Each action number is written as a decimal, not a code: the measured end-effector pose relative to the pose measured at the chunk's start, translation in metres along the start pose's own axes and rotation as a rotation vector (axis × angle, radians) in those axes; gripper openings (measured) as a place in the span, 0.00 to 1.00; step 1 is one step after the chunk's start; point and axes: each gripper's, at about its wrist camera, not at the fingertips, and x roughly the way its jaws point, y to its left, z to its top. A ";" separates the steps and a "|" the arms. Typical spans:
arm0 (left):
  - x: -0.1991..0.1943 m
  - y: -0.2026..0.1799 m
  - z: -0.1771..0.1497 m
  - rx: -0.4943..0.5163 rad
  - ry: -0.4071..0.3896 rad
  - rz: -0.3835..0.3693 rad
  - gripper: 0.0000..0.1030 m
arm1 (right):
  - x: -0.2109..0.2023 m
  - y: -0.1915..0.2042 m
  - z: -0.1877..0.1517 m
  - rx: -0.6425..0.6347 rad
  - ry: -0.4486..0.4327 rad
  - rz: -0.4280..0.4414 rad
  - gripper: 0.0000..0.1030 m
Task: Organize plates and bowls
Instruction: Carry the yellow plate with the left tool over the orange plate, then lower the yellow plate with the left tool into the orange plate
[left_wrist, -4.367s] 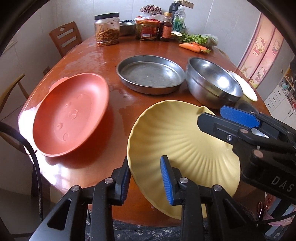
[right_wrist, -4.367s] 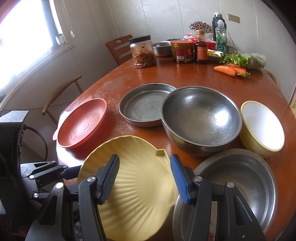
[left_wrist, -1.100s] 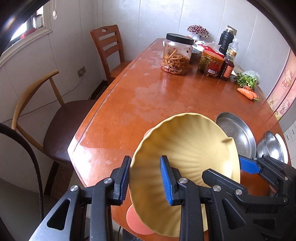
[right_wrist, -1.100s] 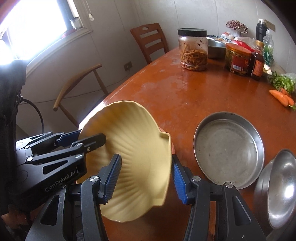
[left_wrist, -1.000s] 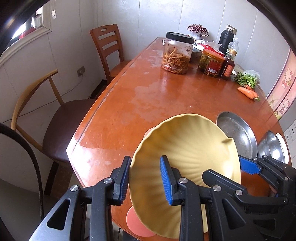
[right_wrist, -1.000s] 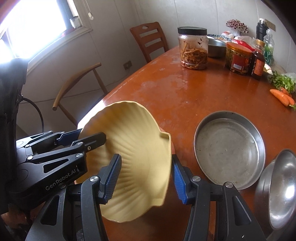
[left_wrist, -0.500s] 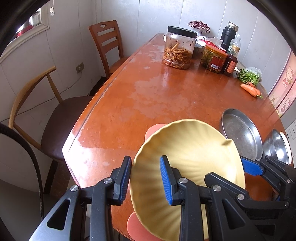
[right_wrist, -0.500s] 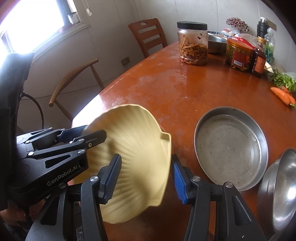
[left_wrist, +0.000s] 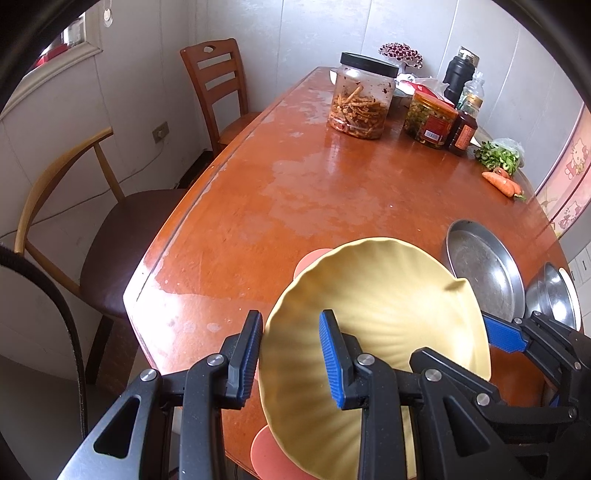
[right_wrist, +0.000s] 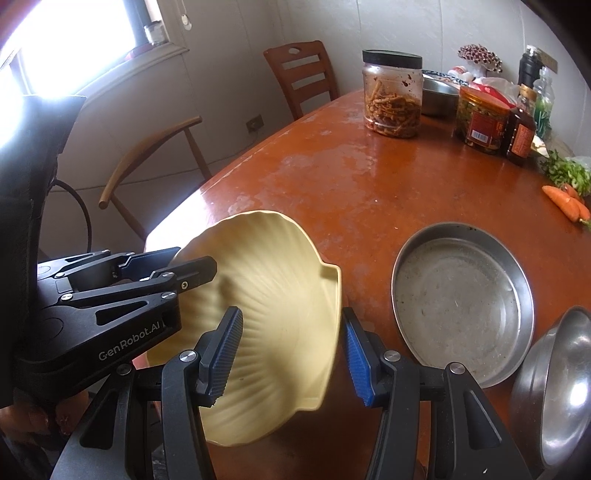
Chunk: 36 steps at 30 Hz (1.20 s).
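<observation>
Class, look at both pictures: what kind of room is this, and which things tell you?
Most likely a home dining room or kitchen: a glossy reddish-brown wooden dining table, a slatted wooden chair, and a clear plastic jar of pickled strips.

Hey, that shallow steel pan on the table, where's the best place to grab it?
Grip the shallow steel pan by its raised rim on the near edge, one finger inside and one outside. It lies flat and open-side up, so the thin upright wall is probably the only pinchable part. The steel bowl crowds its right side.
</observation>
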 end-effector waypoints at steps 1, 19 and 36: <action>0.000 0.001 0.000 -0.003 0.000 -0.001 0.30 | 0.000 0.000 0.000 -0.001 -0.002 0.002 0.55; 0.000 -0.003 -0.004 0.013 -0.001 0.010 0.34 | -0.005 0.000 0.000 0.013 -0.014 0.005 0.56; -0.002 0.000 -0.007 -0.006 -0.001 0.015 0.43 | -0.019 -0.036 -0.005 0.104 -0.045 -0.025 0.57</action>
